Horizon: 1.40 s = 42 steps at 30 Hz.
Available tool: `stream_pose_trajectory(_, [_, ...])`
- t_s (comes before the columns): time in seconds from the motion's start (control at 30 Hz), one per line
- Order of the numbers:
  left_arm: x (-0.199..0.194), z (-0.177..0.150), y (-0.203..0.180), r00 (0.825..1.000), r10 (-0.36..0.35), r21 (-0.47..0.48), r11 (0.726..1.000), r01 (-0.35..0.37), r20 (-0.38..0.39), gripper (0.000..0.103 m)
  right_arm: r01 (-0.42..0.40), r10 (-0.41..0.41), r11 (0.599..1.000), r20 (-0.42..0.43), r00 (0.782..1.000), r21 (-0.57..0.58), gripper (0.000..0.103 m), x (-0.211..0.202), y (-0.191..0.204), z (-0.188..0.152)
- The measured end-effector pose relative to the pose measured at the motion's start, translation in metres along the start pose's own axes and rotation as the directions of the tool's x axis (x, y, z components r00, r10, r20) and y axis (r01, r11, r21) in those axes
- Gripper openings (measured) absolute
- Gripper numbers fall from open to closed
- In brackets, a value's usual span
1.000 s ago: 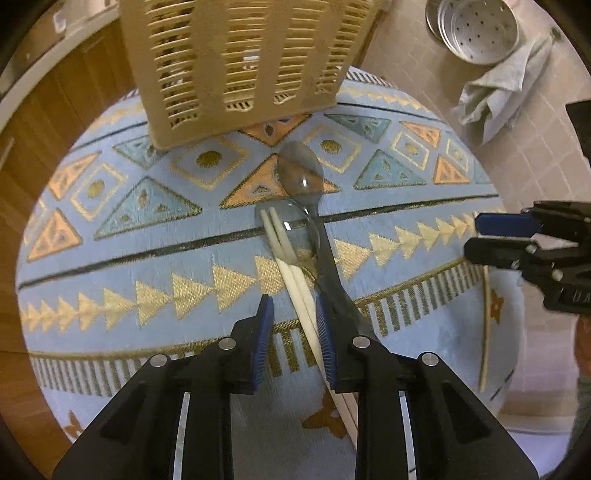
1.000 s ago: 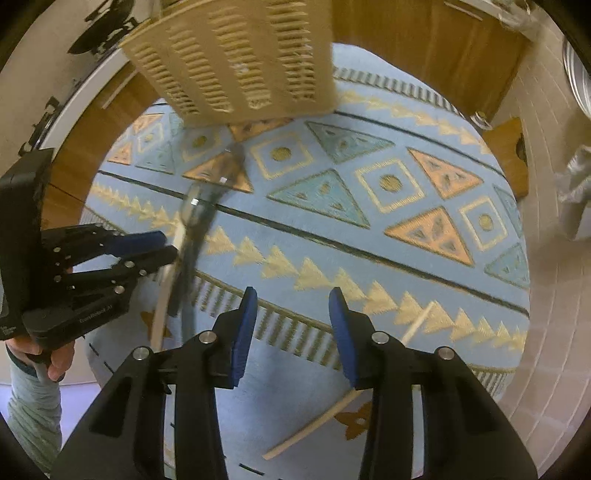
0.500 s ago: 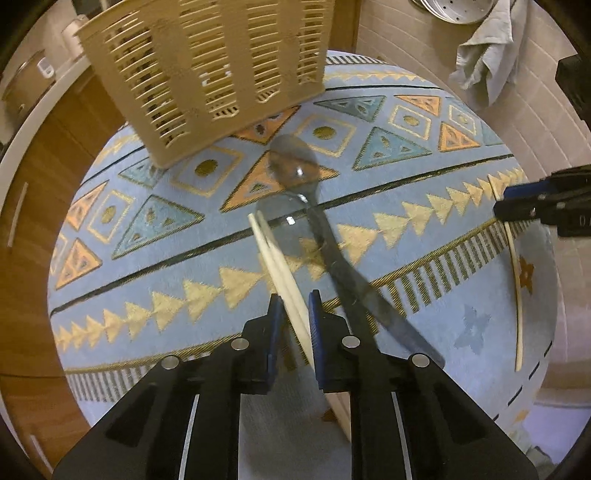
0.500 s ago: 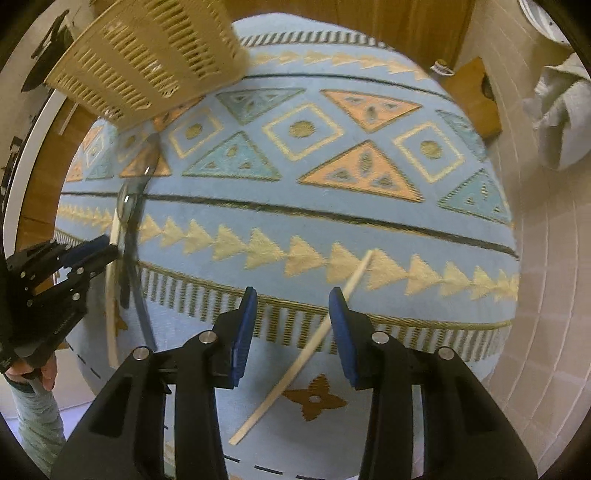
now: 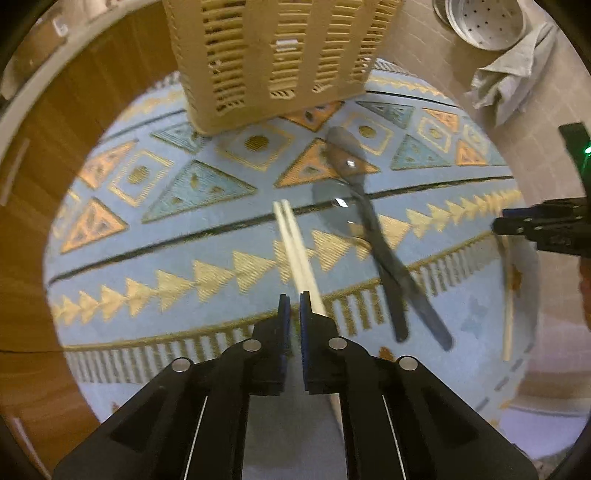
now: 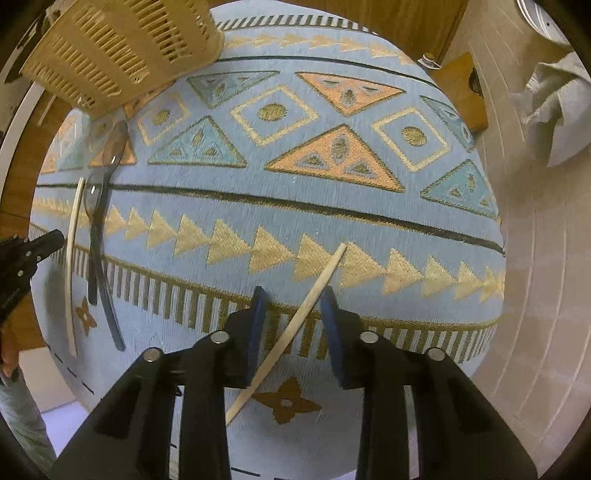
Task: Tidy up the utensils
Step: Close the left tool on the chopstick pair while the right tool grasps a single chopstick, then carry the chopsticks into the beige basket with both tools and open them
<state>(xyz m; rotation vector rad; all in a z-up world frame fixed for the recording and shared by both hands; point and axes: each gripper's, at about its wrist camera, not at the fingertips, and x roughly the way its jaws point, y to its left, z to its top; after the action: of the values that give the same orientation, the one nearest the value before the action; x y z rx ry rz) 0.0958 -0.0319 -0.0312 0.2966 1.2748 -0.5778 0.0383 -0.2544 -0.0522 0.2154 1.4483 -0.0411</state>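
Observation:
My left gripper point(image 5: 292, 301) is shut on pale wooden chopsticks point(image 5: 295, 251) and holds them off the blue patterned mat point(image 5: 166, 266), pointing toward the beige slotted utensil basket point(image 5: 273, 59). Two dark spoons point(image 5: 373, 225) lie crossed on the mat to the right of it. My right gripper point(image 6: 293, 299) is open and straddles a single chopstick point(image 6: 314, 291) that lies on the mat point(image 6: 295, 206). In the right wrist view the basket point(image 6: 118, 51) is at the far left, with the spoons point(image 6: 98, 236) and the held chopsticks point(image 6: 72, 258) below it.
A grey cloth point(image 5: 513, 77) and a perforated metal pan point(image 5: 484, 22) lie on the tiled counter at the far right. A small wooden block point(image 6: 461, 88) sits beyond the mat. Wooden cabinet fronts run along the left.
My left gripper closed on the chopsticks and lifted them away from the spoons. My right gripper moved down over the single chopstick, which now lies between its fingers.

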Motion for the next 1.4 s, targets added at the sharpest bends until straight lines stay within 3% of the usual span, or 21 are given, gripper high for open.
stream_pose_trajectory(0.13, [0.004,0.002,0.003,1.000,-0.002,0.000,1.000,0.002,-0.030,0.020,0.037,-0.037,0.998,-0.003,0.999,-0.042,0.024,0.002,0.011,-0.005])
stream_pose_trajectory(0.2, [0.006,0.004,-0.002,0.999,0.006,0.036,0.999,-0.004,-0.044,0.026,0.040,-0.040,0.998,-0.003,0.999,-0.050,0.015,0.003,0.013,-0.005])
stream_pose_trajectory(0.3, [0.009,0.006,-0.007,0.997,0.049,0.063,0.997,-0.045,-0.062,0.026,0.048,-0.048,0.996,0.002,0.999,-0.078,0.009,0.004,0.027,-0.005])
stream_pose_trajectory(0.33, [0.010,0.007,-0.011,0.995,0.074,0.080,0.994,-0.069,-0.069,0.021,0.054,-0.054,0.995,0.006,0.999,-0.088,0.008,0.004,0.031,-0.004])
stream_pose_trajectory(0.4, [0.013,0.008,-0.022,0.985,0.156,0.136,0.980,-0.145,-0.078,0.017,0.057,-0.056,0.993,0.018,0.998,-0.103,0.006,0.001,0.035,-0.008])
stream_pose_trajectory(0.53, [0.012,0.008,-0.033,0.979,0.197,0.156,0.970,-0.186,-0.058,0.012,0.007,-0.002,0.992,0.038,0.999,-0.126,0.004,-0.006,0.047,-0.015])
stream_pose_trajectory(0.67, [0.005,0.007,-0.024,0.990,0.141,0.058,0.988,-0.142,0.024,0.005,-0.031,0.046,0.988,0.094,0.994,-0.148,0.004,-0.021,0.056,-0.023])
stream_pose_trajectory(0.73, [-0.012,0.004,-0.016,0.989,0.103,0.006,0.994,-0.105,0.106,0.002,-0.072,0.093,0.985,0.131,0.987,-0.159,0.004,-0.036,0.057,-0.025])
stream_pose_trajectory(0.87, [-0.046,0.000,-0.004,0.965,0.077,-0.057,0.996,-0.065,0.252,0.002,-0.106,0.144,0.978,0.210,0.967,-0.182,0.004,-0.057,0.056,-0.032])
stream_pose_trajectory(0.93, [-0.055,0.000,-0.004,0.958,0.070,-0.077,0.996,-0.051,0.279,0.002,-0.121,0.162,0.976,0.228,0.960,-0.183,0.004,-0.059,0.047,-0.028])
stream_pose_trajectory(1.1, [-0.089,0.003,-0.011,0.898,0.055,-0.091,0.996,-0.017,0.436,0.002,-0.176,0.238,0.961,0.310,0.921,-0.215,0.004,-0.081,0.034,-0.026])
stream_pose_trajectory(1.2, [-0.116,0.006,-0.006,0.844,0.049,-0.114,0.993,0.014,0.534,0.002,-0.206,0.298,0.943,0.392,0.870,-0.260,0.004,-0.102,0.039,-0.024])
stream_pose_trajectory(1.23, [-0.122,0.007,-0.008,0.828,0.051,-0.117,0.993,0.018,0.559,0.002,-0.220,0.326,0.935,0.431,0.841,-0.278,0.004,-0.112,0.040,-0.024])
stream_pose_trajectory(1.3, [-0.138,0.013,-0.013,0.774,0.059,-0.124,0.992,0.025,0.631,0.002,-0.251,0.376,0.920,0.494,0.784,-0.301,0.004,-0.132,0.043,-0.023])
stream_pose_trajectory(1.33, [-0.143,0.019,-0.015,0.755,0.060,-0.124,0.992,0.029,0.653,0.002,-0.267,0.400,0.912,0.530,0.747,-0.312,0.004,-0.144,0.044,-0.021])
stream_pose_trajectory(1.37, [-0.154,0.023,-0.016,0.720,0.058,-0.124,0.991,0.039,0.692,0.002,-0.274,0.414,0.907,0.559,0.718,-0.320,0.004,-0.153,0.046,-0.017])
stream_pose_trajectory(1.4, [-0.158,0.027,-0.017,0.701,0.060,-0.125,0.991,0.043,0.711,0.002,-0.278,0.425,0.903,0.586,0.690,-0.328,0.004,-0.162,0.048,-0.014])
